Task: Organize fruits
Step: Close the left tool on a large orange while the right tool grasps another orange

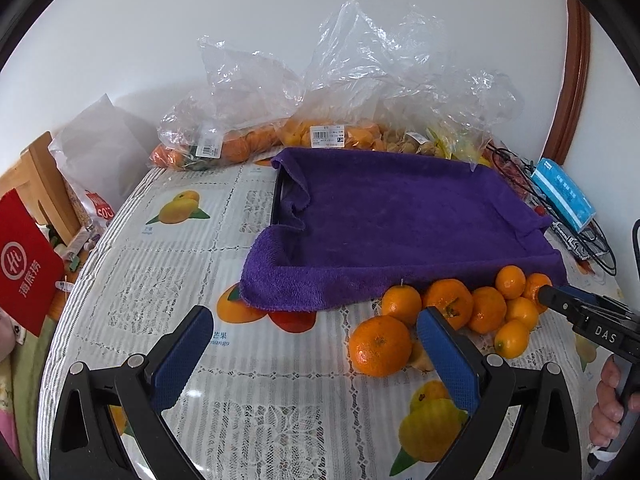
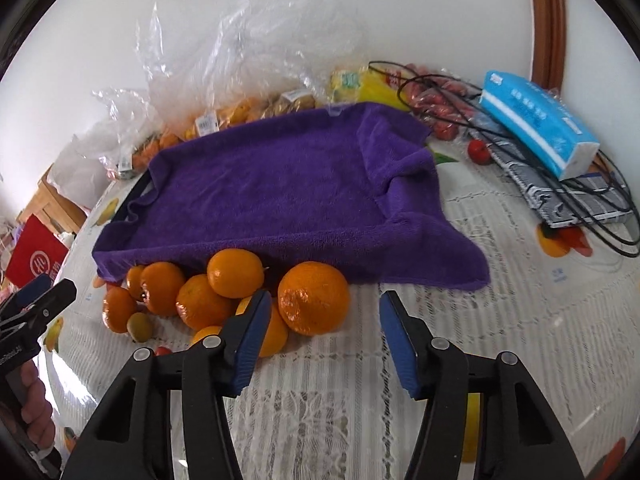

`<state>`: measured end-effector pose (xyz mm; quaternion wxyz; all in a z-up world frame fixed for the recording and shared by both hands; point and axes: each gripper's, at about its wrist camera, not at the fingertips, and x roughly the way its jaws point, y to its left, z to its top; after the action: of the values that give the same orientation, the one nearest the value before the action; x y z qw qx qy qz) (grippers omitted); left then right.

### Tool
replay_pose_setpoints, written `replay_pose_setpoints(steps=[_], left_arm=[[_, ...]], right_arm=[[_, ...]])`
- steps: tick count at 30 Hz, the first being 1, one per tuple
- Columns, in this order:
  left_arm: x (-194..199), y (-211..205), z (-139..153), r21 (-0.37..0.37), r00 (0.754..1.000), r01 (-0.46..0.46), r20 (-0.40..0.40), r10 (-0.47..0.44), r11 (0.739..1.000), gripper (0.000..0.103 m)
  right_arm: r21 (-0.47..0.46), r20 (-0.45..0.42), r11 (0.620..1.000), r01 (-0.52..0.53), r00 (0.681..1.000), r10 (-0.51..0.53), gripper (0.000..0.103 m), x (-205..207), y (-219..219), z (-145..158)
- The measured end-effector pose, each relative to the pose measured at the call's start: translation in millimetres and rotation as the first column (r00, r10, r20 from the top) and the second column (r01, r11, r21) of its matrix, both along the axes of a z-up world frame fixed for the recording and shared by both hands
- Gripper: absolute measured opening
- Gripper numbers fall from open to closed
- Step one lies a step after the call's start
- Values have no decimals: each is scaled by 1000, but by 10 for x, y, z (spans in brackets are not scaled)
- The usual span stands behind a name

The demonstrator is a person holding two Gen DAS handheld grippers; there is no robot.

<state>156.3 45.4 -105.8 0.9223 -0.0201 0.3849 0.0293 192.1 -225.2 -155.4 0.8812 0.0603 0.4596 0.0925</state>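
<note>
Two grippers hover low over the surface, both spread wide and holding nothing. The left gripper [image 1: 316,330] has blue ribbed pads on black plastic arms; the pile of oranges [image 1: 452,312] lies just ahead and to its right, with the biggest orange [image 1: 380,346] sitting between its fingers but nearer the right one, not touching either pad that can be seen. The right gripper [image 2: 324,320] is built the same way; from its view the pile [image 2: 224,296] lies ahead and to the left, and a large dimpled orange [image 2: 314,298] sits just past its left finger. A small greenish fruit [image 2: 140,326] rests at the pile's left edge.

Behind the fruit, touching the pile, a fuzzy purple towel [image 1: 396,220] drapes over a dark rectangular tray [image 1: 278,196], sagging into it and spilling over the near rim onto the surface. The surface [image 1: 192,264] is covered by a glossy cloth with a lace pattern and printed mangoes and oranges. Along the white wall [image 1: 240,20] behind stand crumpled clear plastic bags [image 1: 360,80] of more orange fruit with price labels. To the right lie a blue tissue pack [image 2: 540,124], tangled black cables [image 2: 560,168] and a checked notebook [image 2: 568,196]. A curved brown wooden frame [image 2: 550,20] rises at the far right, and a red bag [image 1: 24,264] sits off the surface's left edge.
</note>
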Motion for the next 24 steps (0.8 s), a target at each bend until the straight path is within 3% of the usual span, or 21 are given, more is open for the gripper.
replay_pose_setpoints(steps=[6, 8, 12, 19, 21, 24], left_arm=[[111, 46, -138, -55, 1000, 7, -21, -8, 998, 102], [134, 52, -183, -79, 999, 14, -33, -17, 997, 102], [157, 24, -243, -92, 998, 35, -54, -40, 995, 99], [226, -86, -362, -83, 992, 64, -100, -72, 994, 92], [263, -117, -404, -93, 990, 70, -118, -81, 993, 85], [299, -173, -480, -110, 983, 95, -145, -110, 989, 66]], right_arm=[[83, -55, 997, -8, 998, 12, 53, 195, -54, -164], [86, -59, 996, -27, 998, 32, 43, 218, -47, -190], [80, -45, 996, -48, 998, 51, 43, 204, -49, -189], [-97, 32, 995, 9, 999, -6, 43, 122, -83, -147], [-101, 18, 995, 1, 1000, 0, 43, 134, -77, -194], [-100, 26, 995, 5, 1000, -2, 43, 136, -105, -227]])
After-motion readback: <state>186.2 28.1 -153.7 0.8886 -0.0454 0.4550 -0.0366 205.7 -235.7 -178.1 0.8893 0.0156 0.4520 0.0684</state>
